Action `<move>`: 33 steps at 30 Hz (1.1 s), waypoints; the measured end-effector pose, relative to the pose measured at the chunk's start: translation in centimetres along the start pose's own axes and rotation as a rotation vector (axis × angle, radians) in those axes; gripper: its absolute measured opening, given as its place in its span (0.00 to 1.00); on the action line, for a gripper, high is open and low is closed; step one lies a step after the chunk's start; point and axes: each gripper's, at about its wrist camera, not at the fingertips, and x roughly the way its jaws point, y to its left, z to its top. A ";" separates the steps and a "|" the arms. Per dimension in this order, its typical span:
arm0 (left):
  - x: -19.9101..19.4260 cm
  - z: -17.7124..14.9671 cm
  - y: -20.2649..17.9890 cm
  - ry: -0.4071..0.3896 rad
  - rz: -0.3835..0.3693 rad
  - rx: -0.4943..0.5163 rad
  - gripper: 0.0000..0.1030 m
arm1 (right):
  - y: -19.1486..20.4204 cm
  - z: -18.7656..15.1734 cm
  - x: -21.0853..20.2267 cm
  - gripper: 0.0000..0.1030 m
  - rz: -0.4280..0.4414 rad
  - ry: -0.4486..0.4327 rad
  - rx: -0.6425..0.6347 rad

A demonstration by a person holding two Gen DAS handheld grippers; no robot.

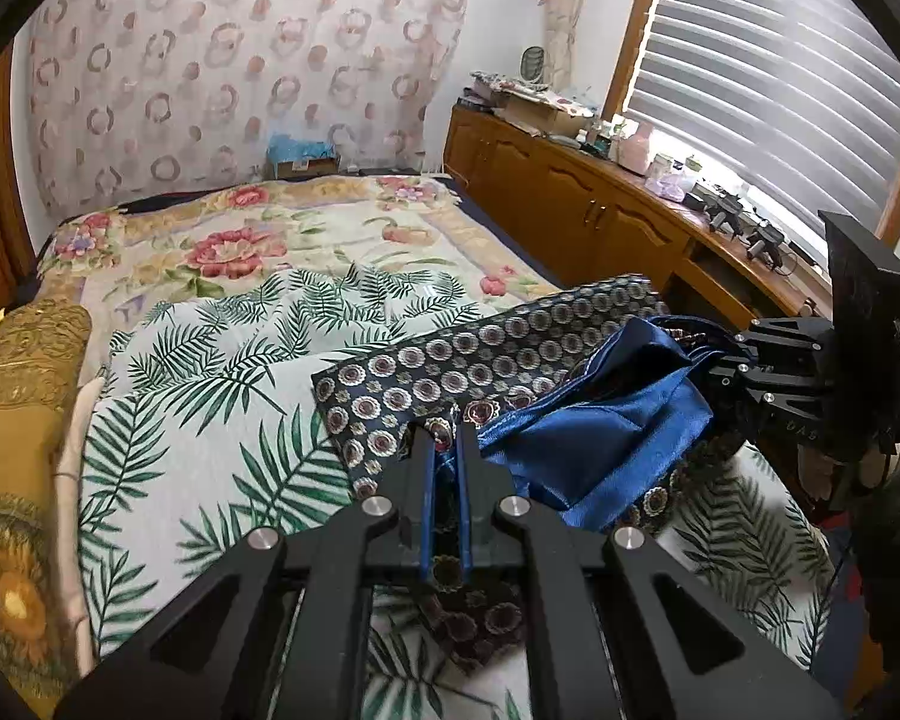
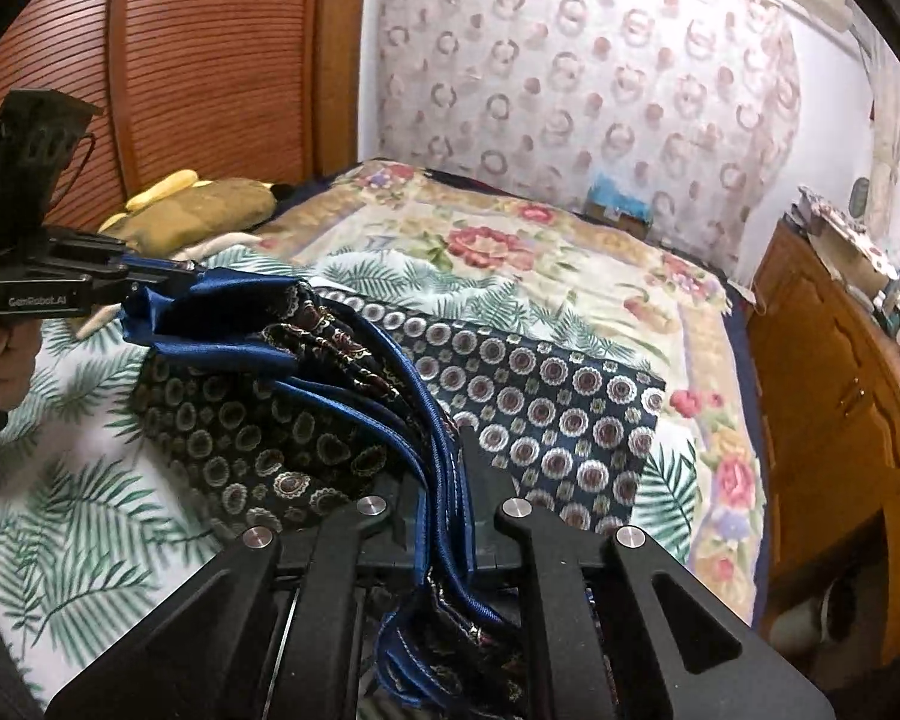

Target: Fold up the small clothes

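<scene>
A dark blue scarf point(image 1: 450, 360) printed with round medallions, edged and backed in shiny blue satin, lies partly on the palm-leaf sheet point(image 1: 210, 396) of the bed. My left gripper point(image 1: 445, 438) is shut on its near edge, blue hem pinched between the pads. My right gripper point(image 1: 720, 354) shows at the right in the left wrist view, shut on another corner and lifting it. In the right wrist view, my right gripper point(image 2: 450, 456) clamps bunched blue hems of the scarf point(image 2: 558, 408), and my left gripper point(image 2: 192, 267) holds the raised far corner at the left.
A floral quilt point(image 1: 258, 240) covers the bed behind the sheet. A mustard pillow point(image 1: 18, 420) lies at the left. A wooden cabinet point(image 1: 570, 192) with clutter on top runs along the right under a blinded window. A patterned curtain point(image 2: 570, 90) hangs behind.
</scene>
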 end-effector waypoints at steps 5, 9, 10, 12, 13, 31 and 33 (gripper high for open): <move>1.6 -0.1 1.1 0.022 0.000 -0.013 0.04 | -0.8 -0.1 2.0 0.05 0.010 0.022 0.021; 1.9 0.2 1.0 0.028 0.013 -0.003 0.04 | -1.0 -0.1 2.9 0.05 0.018 0.029 0.031; 1.9 0.3 0.9 0.028 0.015 -0.002 0.04 | -1.1 0.0 3.1 0.05 0.020 0.029 0.032; 1.9 0.5 0.9 0.029 0.022 -0.001 0.05 | -1.3 0.4 3.3 0.05 0.021 0.024 0.032; 2.0 0.7 1.0 0.033 0.027 -0.001 0.07 | -1.4 0.6 3.5 0.05 0.024 0.023 0.031; 1.0 -0.6 3.3 0.055 0.100 -0.008 0.51 | -1.8 2.6 6.8 0.05 -0.030 0.017 -0.041; 1.2 -0.8 3.6 0.056 0.111 -0.020 0.51 | -2.0 3.1 7.1 0.06 -0.036 0.025 -0.037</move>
